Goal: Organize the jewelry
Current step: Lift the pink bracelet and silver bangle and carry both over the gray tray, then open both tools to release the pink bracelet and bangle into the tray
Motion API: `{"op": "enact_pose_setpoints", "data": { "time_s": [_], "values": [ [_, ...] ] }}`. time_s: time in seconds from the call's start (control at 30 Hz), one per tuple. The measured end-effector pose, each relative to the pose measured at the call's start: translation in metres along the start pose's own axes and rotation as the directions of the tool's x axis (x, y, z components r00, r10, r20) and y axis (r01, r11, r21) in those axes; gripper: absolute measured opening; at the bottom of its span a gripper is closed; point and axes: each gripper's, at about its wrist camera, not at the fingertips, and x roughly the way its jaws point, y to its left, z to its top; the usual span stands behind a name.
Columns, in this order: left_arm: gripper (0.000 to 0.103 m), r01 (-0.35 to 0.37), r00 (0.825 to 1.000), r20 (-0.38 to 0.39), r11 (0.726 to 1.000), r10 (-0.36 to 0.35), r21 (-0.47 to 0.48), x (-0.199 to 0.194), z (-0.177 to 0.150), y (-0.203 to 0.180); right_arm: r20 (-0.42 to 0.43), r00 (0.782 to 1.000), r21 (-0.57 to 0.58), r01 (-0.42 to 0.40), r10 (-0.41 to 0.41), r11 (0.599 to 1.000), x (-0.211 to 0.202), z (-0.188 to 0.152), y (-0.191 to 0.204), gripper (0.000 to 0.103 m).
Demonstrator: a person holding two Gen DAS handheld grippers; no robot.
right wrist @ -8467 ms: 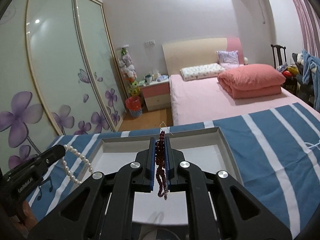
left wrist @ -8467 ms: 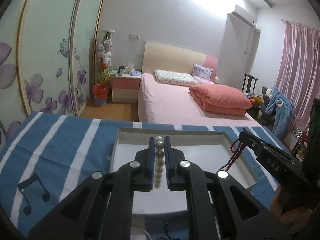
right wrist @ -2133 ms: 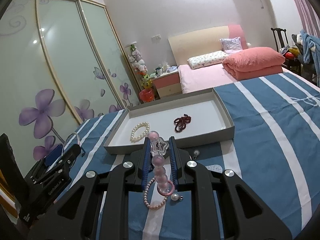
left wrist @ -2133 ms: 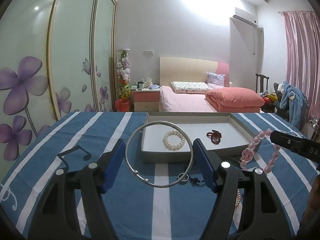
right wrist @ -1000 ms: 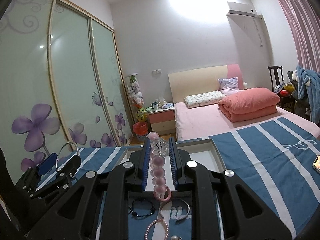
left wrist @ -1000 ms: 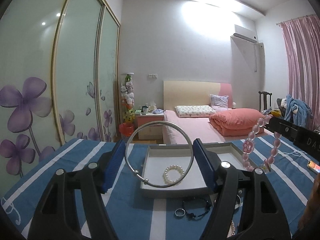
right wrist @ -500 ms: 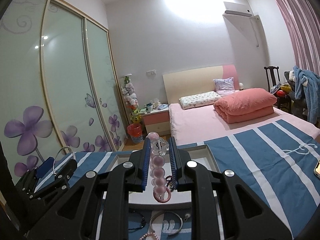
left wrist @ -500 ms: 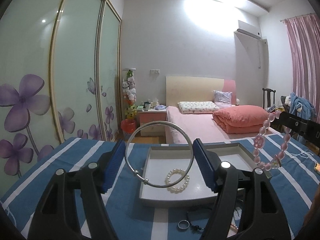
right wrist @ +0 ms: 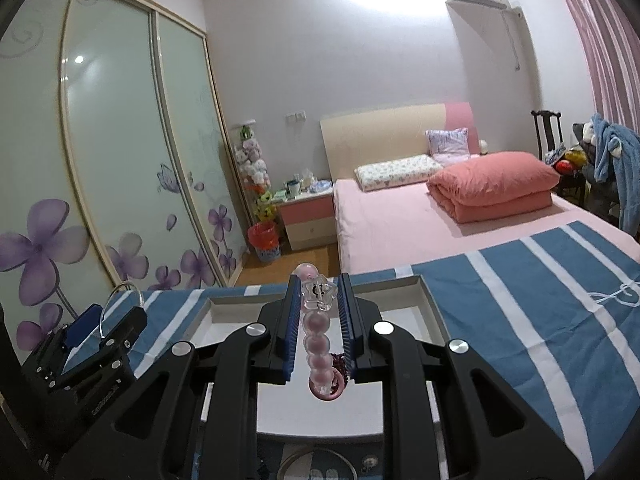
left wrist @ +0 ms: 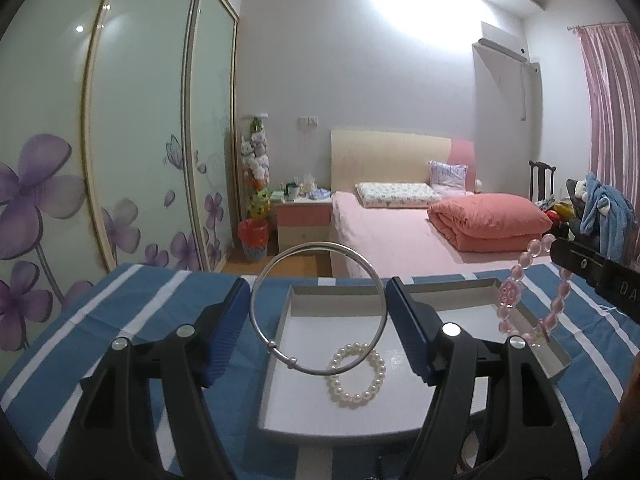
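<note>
Left tool (left wrist: 318, 312) clamps silver bangle (left wrist: 318, 307), upright, over tray (left wrist: 276, 332) w/ pearl bracelet (left wrist: 356, 376) below; right tool (right wrist: 318, 312) grips pink bead bracelet (right wrist: 318, 344), dangling over tray's right side.

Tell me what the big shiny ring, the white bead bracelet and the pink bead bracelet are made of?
The big ring looks like silvery polished metal: thin, smooth, with bright glints. The white bracelet looks like pearls, real or fake I can't tell: round, creamy, softly glossy. The pink bracelet looks like glass or clear plastic: light shines through its beads and its clear flower charm.
</note>
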Motion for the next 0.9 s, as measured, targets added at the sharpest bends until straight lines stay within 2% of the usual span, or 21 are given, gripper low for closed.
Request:
{"op": "enact_pose_setpoints", "data": {
  "time_s": [0.23, 0.53, 0.6, 0.67, 0.9],
  "values": [
    [0.068, 0.023, 0.998, -0.062, 1.000, -0.022, 0.016, 0.031, -0.006, -0.009, -0.092, 0.996, 0.025, -0.019, 0.021, 1.000, 0.030, -0.008, -0.002, 0.019],
    [0.068, 0.055, 0.990, -0.129, 0.998, -0.052, 0.020, 0.063, -0.013, -0.017, -0.219, 0.975, 0.077, -0.021, 0.037, 0.997, 0.070, -0.018, -0.008, 0.020],
    [0.069, 0.055, 0.989, -0.138, 0.998, -0.052, 0.015, 0.066, -0.015, -0.016, -0.224, 0.974, 0.082, -0.011, 0.029, 0.997, 0.071, -0.019, -0.010, 0.024],
    [0.069, 0.050, 0.990, -0.133, 0.999, -0.048, 0.010, 0.066, -0.015, -0.013, -0.218, 0.976, 0.087, -0.004, 0.023, 0.996, 0.069, -0.019, -0.012, 0.039],
    [0.069, 0.009, 0.995, -0.099, 1.000, -0.012, -0.024, 0.057, -0.006, 0.005, -0.181, 0.984, 0.102, 0.020, -0.001, 0.995, 0.052, -0.013, -0.021, 0.039]
  ]
}}
